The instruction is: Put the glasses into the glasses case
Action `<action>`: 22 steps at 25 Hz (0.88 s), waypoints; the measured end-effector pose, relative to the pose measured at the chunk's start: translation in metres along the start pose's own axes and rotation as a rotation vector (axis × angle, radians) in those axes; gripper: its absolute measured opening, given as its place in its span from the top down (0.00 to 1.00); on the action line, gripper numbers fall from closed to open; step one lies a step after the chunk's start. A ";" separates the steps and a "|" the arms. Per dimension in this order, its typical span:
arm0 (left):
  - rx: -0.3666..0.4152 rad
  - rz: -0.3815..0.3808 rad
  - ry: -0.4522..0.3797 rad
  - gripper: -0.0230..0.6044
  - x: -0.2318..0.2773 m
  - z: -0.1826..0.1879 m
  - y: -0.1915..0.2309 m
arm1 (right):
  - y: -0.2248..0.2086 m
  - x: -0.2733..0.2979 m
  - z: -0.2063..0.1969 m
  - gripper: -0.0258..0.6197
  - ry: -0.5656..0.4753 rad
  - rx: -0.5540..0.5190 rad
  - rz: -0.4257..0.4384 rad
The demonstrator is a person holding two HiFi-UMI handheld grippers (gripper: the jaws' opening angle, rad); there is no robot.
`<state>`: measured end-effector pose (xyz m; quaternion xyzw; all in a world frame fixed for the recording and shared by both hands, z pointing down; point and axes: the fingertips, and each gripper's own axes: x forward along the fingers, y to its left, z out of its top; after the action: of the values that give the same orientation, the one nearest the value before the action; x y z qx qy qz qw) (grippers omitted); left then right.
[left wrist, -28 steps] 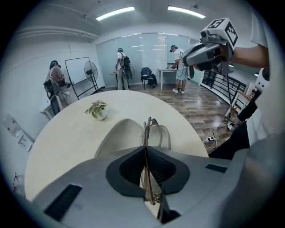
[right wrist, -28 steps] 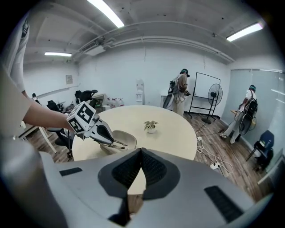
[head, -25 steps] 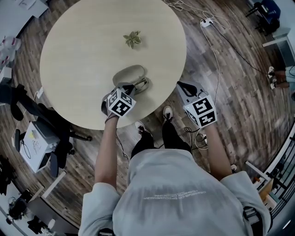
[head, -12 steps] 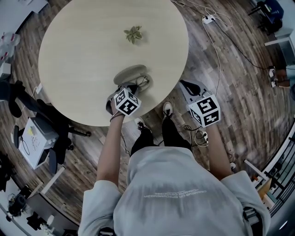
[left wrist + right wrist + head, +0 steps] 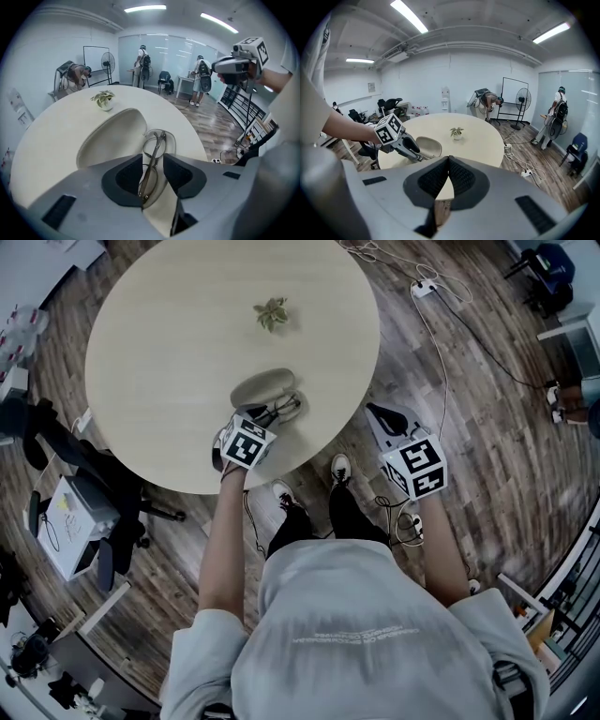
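Since half a second before, the left gripper (image 5: 272, 416) had drawn a little back and to the left, toward the near edge of the tabletop (image 5: 159, 352), while the right gripper (image 5: 382, 415) had kept its place. The fingers of the left gripper were closed to a narrow slot. In this slot they held the near end of the folded glasses (image 5: 155, 143), which stood almost on edge. The far end of the glasses reached out past the fingertips.

The glasses case (image 5: 262, 388) lay open, with its pale hollow half just beside the glasses on the left. A curved rim showed also under the right side of the glasses, but whether the frame rested already inside it I could not tell. All this was close to the near edge of the round tabletop. Beyond the case the tabletop was wide and bare up to a small plant (image 5: 271, 314), which stood well apart near the middle.

The right gripper hung outside the tabletop edge, over the wooden floor (image 5: 487, 427). Its fingers were pressed fully together with nothing between them. A white cable (image 5: 438, 343) ran on the floor at its far side, well apart from it.
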<state>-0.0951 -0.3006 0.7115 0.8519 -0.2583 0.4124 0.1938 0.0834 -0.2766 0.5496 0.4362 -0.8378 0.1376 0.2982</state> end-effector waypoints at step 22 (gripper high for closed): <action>-0.193 0.381 -0.535 0.93 -0.225 0.081 0.054 | -0.002 -0.029 0.137 0.96 -0.234 -0.172 0.010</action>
<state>-0.1968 -0.3242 0.4896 0.8439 -0.4925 0.1769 0.1185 0.0461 -0.3265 0.4240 0.4179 -0.8777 0.0148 0.2339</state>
